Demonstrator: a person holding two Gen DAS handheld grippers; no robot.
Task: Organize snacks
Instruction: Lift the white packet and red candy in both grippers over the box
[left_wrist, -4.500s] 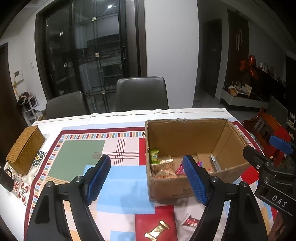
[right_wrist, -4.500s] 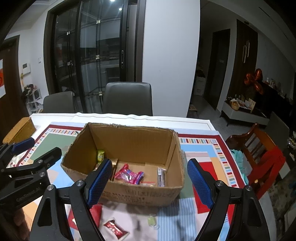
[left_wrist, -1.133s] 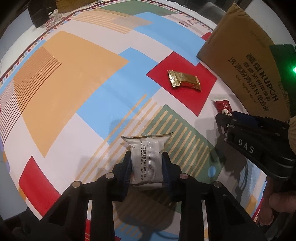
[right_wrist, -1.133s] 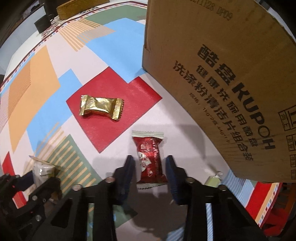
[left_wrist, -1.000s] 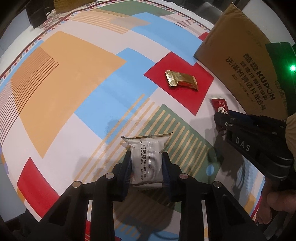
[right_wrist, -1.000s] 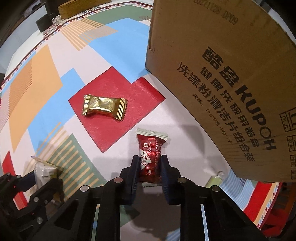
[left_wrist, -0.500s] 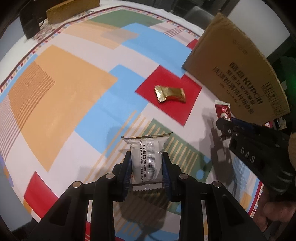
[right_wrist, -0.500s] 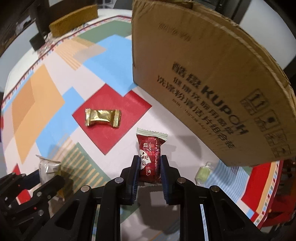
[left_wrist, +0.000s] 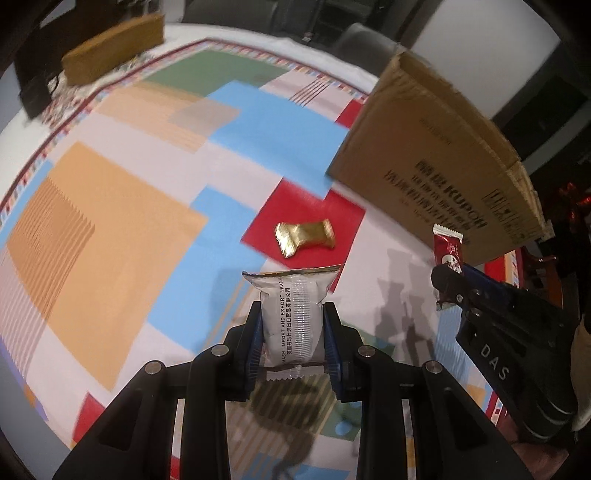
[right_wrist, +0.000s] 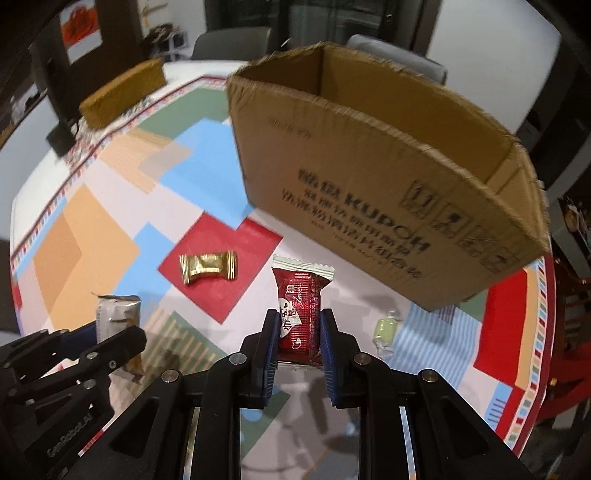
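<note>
My left gripper is shut on a silver snack packet and holds it above the tablecloth. My right gripper is shut on a red snack packet, lifted off the table in front of the open cardboard box. The box also shows in the left wrist view. A gold-wrapped candy lies on a red square of the cloth, left of the box; it also shows in the left wrist view. A small pale green candy lies near the box's front corner.
A colourful patchwork tablecloth covers the table. A woven brown box and a dark object sit at the far left edge. Grey chairs stand behind the table. A red wooden chair is at the right.
Both grippers have risen from the table with their packets. The box and gold candy now look farther below and ahead; the box's open top has come into the right wrist view.
</note>
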